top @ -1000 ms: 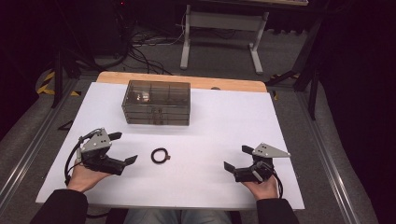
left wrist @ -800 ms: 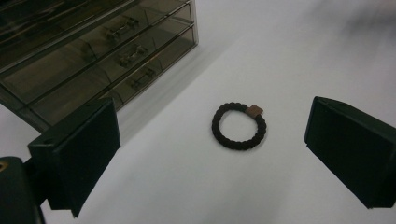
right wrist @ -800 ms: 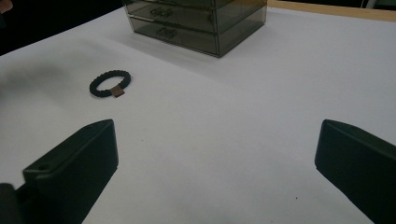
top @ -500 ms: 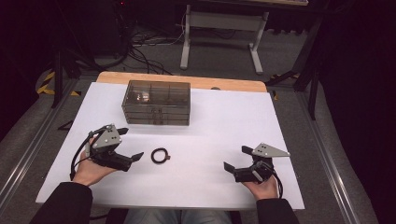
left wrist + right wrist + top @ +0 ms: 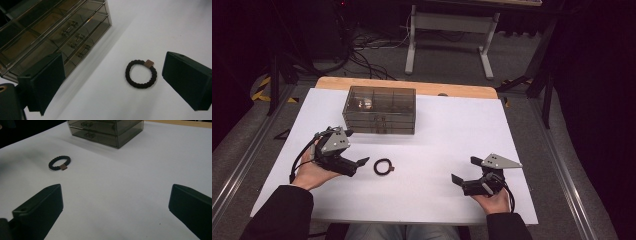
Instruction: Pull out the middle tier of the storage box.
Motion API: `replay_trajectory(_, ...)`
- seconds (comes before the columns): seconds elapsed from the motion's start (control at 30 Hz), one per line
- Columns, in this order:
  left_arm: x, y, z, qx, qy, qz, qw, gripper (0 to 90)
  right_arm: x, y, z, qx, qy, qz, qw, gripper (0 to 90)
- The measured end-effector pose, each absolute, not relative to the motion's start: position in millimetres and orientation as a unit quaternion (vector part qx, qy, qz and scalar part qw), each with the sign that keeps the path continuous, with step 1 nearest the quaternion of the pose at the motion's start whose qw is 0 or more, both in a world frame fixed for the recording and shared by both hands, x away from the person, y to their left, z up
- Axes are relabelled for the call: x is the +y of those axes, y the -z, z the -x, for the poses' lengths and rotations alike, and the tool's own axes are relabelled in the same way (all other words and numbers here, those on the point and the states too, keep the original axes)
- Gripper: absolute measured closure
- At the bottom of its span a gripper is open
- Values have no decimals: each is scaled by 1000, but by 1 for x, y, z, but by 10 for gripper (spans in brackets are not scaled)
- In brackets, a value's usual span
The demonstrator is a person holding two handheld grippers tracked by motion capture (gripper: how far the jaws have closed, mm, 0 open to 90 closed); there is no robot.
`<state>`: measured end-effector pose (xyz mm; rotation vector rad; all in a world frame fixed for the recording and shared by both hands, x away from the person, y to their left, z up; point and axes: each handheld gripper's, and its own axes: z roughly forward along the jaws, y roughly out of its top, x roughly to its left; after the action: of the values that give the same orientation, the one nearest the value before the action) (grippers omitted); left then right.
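Note:
A black braided band with a small brown tag (image 5: 383, 166) lies flat on the white table cover (image 5: 447, 130). My left gripper (image 5: 355, 148) stands open just to the left of it, jaws wide apart and empty. In the left gripper view the band (image 5: 141, 73) lies between the jaws, nearer the right one, with the gripper (image 5: 115, 75) apart from it. My right gripper (image 5: 466, 170) rests open near the front right; in its own view the gripper (image 5: 116, 200) holds nothing and the band (image 5: 59, 163) lies far off to the left.
A smoked clear drawer box (image 5: 379, 110) with three drawers stands at the back left of the cover, also close to the left gripper (image 5: 50, 32). A wooden table edge (image 5: 412, 87) runs behind it. Beyond are floor cables and a metal stand (image 5: 447, 30).
My left gripper has moved right and a little forward, closer to the band, and turned towards it. The right gripper and the band have stayed put.

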<state>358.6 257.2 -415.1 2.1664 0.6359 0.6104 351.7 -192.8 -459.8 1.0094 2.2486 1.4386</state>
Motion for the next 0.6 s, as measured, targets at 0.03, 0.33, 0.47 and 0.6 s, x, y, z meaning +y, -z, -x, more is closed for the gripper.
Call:
replay_trajectory(0.03, 256, 415, -359, 250, -241, -853, 389, 52, -193, 460, -352, 780, -499, -350, 143, 0)
replay_trajectory(0.33, 246, 412, -370, 232, -254, -864, 368, 54, -192, 460, -352, 782, -498, -346, 144, 0)
replay_trajectory(0.47, 243, 413, -372, 227, -260, -867, 359, 55, -192, 460, -352, 782, -498, -346, 144, 1)
replay_trajectory(0.6, 241, 413, -375, 221, -267, -870, 351, 56, -192, 460, -351, 782, -498, -345, 147, 1)
